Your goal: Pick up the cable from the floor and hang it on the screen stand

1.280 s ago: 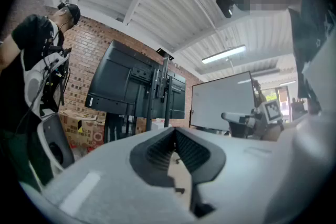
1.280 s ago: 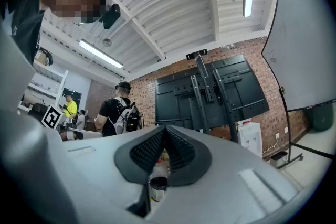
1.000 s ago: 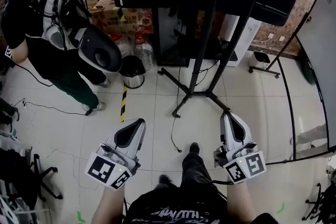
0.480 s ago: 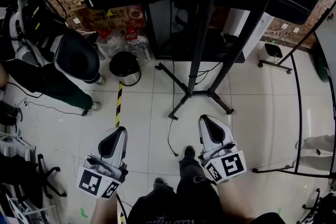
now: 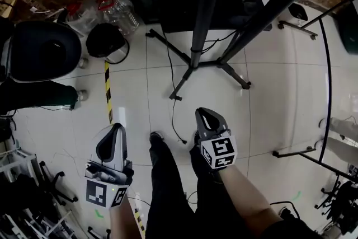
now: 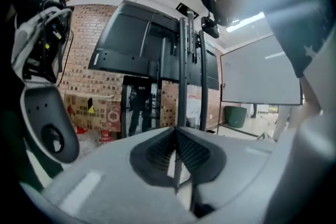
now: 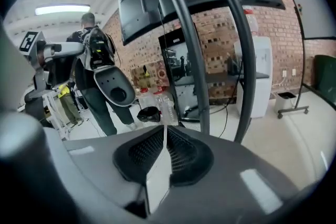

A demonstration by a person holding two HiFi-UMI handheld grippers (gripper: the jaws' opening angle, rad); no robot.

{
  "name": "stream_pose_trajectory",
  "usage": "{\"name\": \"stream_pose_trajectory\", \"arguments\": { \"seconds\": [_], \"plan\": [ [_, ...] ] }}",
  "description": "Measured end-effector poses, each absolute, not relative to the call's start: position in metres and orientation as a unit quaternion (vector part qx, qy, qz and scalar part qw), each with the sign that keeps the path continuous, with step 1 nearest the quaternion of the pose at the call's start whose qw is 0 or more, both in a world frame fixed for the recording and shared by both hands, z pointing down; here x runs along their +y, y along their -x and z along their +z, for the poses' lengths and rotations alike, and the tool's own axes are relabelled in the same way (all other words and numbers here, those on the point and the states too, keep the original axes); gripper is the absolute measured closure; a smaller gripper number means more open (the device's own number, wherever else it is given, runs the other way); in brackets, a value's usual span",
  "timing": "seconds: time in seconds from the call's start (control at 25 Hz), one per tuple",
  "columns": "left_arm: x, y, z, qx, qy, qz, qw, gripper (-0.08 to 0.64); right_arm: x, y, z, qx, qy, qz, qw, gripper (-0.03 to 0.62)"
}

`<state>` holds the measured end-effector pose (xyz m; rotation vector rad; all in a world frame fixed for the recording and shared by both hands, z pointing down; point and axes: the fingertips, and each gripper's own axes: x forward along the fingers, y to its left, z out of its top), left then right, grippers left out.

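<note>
Left gripper [image 5: 112,145]: held low at the near left over the white tiled floor [image 5: 268,98], jaws together, nothing between them
Right gripper [image 5: 208,119]: near centre, just right of the cable's loose end; jaws opening to a thin slit, nothing between them
Cable [image 5: 172,112]: thin and black, lying on the floor; it runs from the foot of the screen stand toward the near side and ends between the two grippers, closer to the right one, touched by neither
Screen stand [image 5: 196,19]: dark poles rising from spread legs, far centre, well apart from both grippers
Wearer's shoes [image 5: 156,138]: near centre, either side of the cable's end
Floor tape [image 5: 107,92]: yellow and black strip, left of the cable
Water bottles [image 5: 120,11]: far left, beside a black bin [image 5: 105,42]
Other person [image 7: 94,60]: standing at the far left
</note>
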<state>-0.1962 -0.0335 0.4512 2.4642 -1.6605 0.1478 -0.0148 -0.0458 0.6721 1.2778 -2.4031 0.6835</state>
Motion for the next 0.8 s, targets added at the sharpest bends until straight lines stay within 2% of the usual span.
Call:
{"name": "stream_pose_trajectory", "arguments": {
  "seconds": [0.32, 0.44, 0.6, 0.8],
  "plan": [
    [-0.056, 0.221, 0.640, -0.517, -0.836, 0.059, 0.175, 0.557, -0.054, 0.062, 0.852, -0.795, -0.460, 0.332, 0.213, 0.569],
    [-0.053, 0.224, 0.699, -0.496, -0.840, 0.074, 0.208, 0.557, -0.050, 0.073, 0.911, -0.785, -0.452, 0.350, 0.237, 0.543],
    [-0.052, 0.230, 0.751, -0.477, -0.847, 0.084, 0.218, 0.557, -0.041, 0.085, 0.973, -0.771, -0.446, 0.365, 0.271, 0.540],
    [-0.053, 0.244, 0.807, -0.475, -0.847, 0.086, 0.224, 0.557, -0.033, 0.098, 1.032, -0.753, -0.446, 0.397, 0.276, 0.517]
  ]
}}
